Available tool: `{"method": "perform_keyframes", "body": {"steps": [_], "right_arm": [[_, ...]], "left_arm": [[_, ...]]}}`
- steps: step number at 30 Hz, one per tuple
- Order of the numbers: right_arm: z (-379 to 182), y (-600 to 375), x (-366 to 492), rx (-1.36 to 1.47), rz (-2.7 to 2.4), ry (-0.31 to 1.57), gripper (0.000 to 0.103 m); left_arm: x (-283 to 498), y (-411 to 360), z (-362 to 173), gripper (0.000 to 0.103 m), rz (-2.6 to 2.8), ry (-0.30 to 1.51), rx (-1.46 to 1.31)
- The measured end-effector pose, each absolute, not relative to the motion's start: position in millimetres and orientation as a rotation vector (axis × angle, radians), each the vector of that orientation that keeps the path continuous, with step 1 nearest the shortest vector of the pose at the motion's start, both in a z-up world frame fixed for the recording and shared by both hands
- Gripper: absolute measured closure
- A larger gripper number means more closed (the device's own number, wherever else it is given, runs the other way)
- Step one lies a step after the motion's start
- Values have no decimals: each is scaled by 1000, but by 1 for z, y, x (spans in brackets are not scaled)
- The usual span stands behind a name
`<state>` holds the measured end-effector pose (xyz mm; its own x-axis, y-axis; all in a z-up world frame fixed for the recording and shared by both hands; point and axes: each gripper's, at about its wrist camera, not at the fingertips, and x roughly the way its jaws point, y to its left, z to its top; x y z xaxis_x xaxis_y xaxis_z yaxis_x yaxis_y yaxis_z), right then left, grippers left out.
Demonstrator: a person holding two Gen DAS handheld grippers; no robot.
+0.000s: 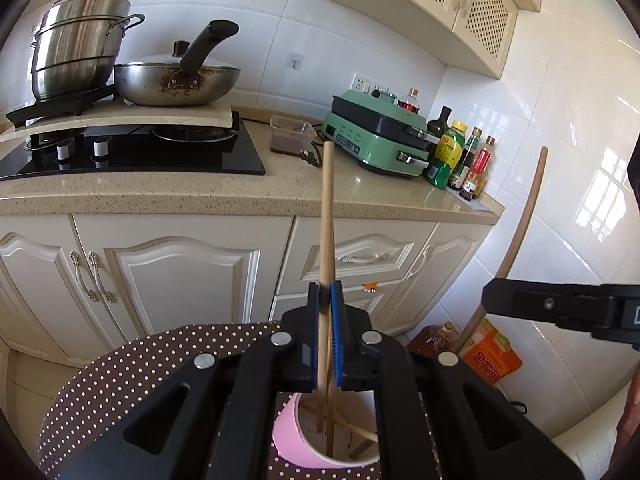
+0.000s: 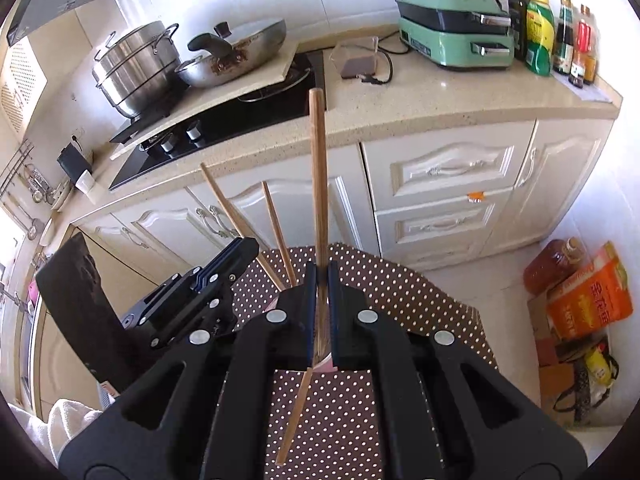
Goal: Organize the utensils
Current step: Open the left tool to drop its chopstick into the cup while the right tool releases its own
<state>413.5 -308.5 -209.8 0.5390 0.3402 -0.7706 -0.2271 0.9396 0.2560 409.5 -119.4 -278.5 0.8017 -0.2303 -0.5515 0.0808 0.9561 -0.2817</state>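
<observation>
My left gripper (image 1: 325, 292) is shut on a pale wooden chopstick (image 1: 327, 208) that stands upright, its lower end inside a pink paper cup (image 1: 288, 436). The cup sits on a brown polka-dot table (image 1: 120, 376) and holds other chopsticks, one leaning across the inside. My right gripper (image 2: 322, 276) is shut on a darker wooden chopstick (image 2: 318, 168), also upright, with the pink cup (image 2: 325, 365) partly hidden just below its jaws. One loose chopstick (image 2: 296, 412) lies flat on the table. From the right wrist view the left gripper (image 2: 236, 258) is close on the left.
A cream kitchen counter (image 1: 200, 196) faces me with a black hob (image 1: 132, 156), a steel pot (image 1: 76, 44), a wok (image 1: 176, 80), a green grill (image 1: 376, 136) and sauce bottles (image 1: 460, 152). An orange box (image 2: 588, 300) and an oil bottle (image 2: 554, 264) stand on the floor at right.
</observation>
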Motion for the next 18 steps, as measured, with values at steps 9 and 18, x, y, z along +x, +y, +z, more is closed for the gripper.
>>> {"method": "perform_keyframes", "body": {"steps": [9, 18], "right_arm": [[-223, -306, 409, 167, 328, 994, 97], [-223, -302, 402, 200, 308, 1001, 95]], "left_arm": [[398, -119, -274, 76, -197, 677, -243], [380, -110, -260, 59, -194, 700, -249]]}}
